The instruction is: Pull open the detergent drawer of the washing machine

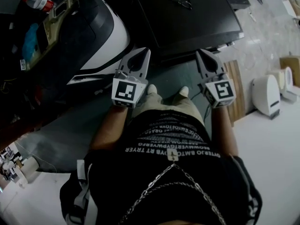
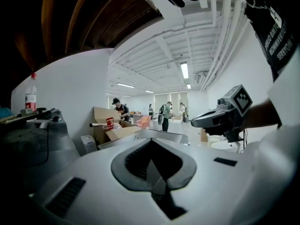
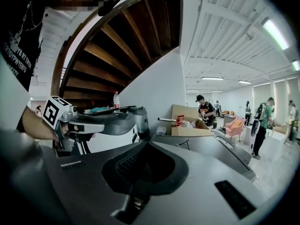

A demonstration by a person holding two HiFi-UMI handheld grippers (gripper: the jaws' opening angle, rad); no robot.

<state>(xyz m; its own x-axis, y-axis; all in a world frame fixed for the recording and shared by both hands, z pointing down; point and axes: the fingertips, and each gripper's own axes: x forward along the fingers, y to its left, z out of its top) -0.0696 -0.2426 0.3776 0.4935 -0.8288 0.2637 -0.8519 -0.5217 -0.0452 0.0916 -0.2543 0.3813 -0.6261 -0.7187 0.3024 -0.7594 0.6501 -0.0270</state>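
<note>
I can make out no detergent drawer in any view. In the head view both grippers are held out side by side over a grey floor, in front of the person's shoes. My left gripper (image 1: 142, 53) points at a rounded white-and-black machine (image 1: 101, 41); its jaws meet with nothing between them. My right gripper (image 1: 203, 54) points at the edge of a dark tabletop (image 1: 201, 22), its jaws together and empty. In the left gripper view the jaws (image 2: 151, 144) are closed, with the right gripper (image 2: 220, 118) beside them. The right gripper view shows closed jaws (image 3: 146, 148) and the left gripper (image 3: 101, 123).
A pair of glasses (image 1: 180, 0) lies on the dark tabletop. A bottle (image 1: 40, 3) stands on clutter on top of the machine. A wooden board (image 1: 235, 90) and a white appliance (image 1: 266, 95) are at the right. An open cardboard box (image 3: 192, 125) and several people stand farther off.
</note>
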